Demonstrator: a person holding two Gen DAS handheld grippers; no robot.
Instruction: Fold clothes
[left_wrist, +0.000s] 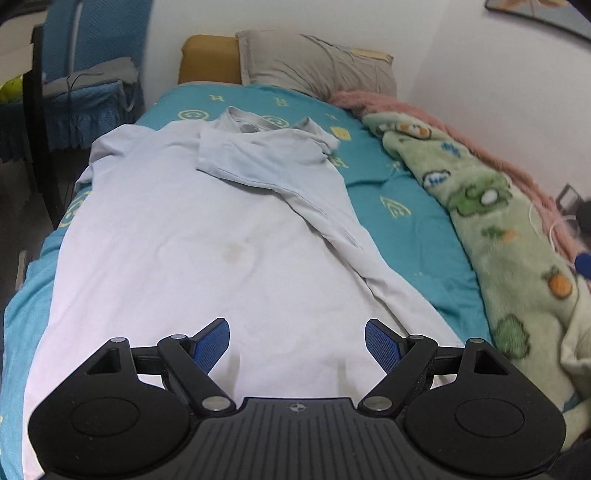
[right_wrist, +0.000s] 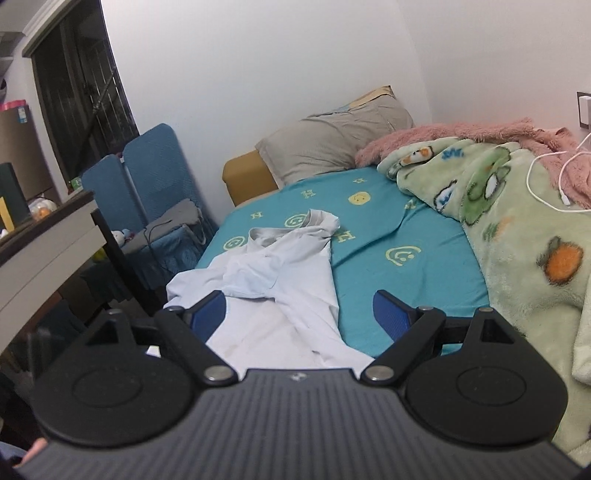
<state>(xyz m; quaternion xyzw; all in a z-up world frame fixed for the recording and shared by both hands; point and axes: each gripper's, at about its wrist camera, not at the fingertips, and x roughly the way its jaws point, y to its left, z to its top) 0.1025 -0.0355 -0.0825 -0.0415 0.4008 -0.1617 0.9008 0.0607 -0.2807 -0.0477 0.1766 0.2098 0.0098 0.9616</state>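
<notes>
A bed covered with a teal sheet is seen, a green blanket bunched along its right side and a grey pillow at its head. A pale shirt is laid flat lengthwise on the sheet, one sleeve folded across the chest. The left gripper is held spread above the shirt's hem, nothing pinched. The right gripper is likewise spread wide, empty.
</notes>
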